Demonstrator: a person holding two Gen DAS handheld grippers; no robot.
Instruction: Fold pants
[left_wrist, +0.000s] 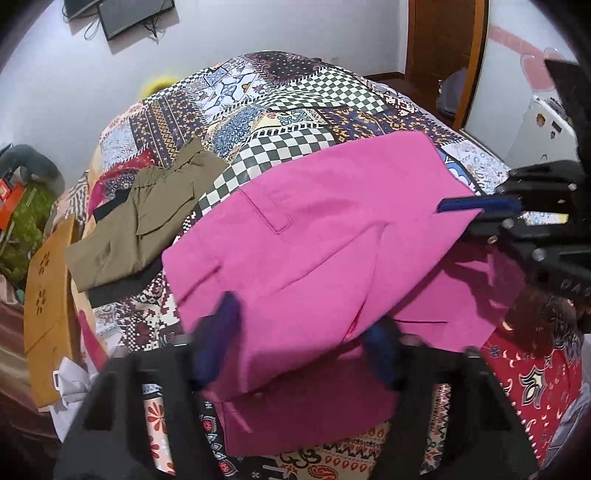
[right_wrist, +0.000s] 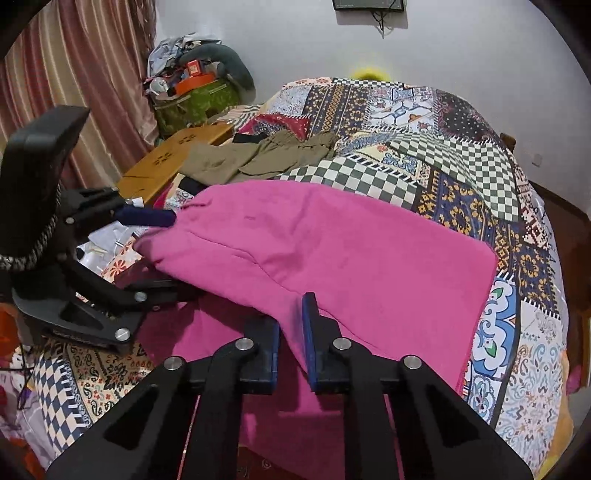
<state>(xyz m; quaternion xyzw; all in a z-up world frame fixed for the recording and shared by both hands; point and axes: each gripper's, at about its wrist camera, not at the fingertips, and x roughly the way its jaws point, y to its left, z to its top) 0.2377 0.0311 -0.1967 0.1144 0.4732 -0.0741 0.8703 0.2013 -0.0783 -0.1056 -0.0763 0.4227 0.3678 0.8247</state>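
Note:
The pink pants (left_wrist: 332, 251) lie folded over on the patchwork bedspread (left_wrist: 280, 110); they also fill the middle of the right wrist view (right_wrist: 351, 251). My left gripper (left_wrist: 306, 343) has its blue pads wide apart, with the raised pink fold lying between and over them; in the right wrist view (right_wrist: 159, 254) one finger is above the fold's left end and one below it. My right gripper (right_wrist: 291, 343) has its blue pads close together with a pink edge between them; it shows in the left wrist view (left_wrist: 476, 216) pinching the fold's right end.
Folded olive pants (left_wrist: 147, 218) on a black garment lie at the bed's left side, also in the right wrist view (right_wrist: 258, 158). A wooden lap table (left_wrist: 48, 302) stands off the bed's left edge. Clutter (right_wrist: 192, 88) and a curtain (right_wrist: 74, 74) stand beyond.

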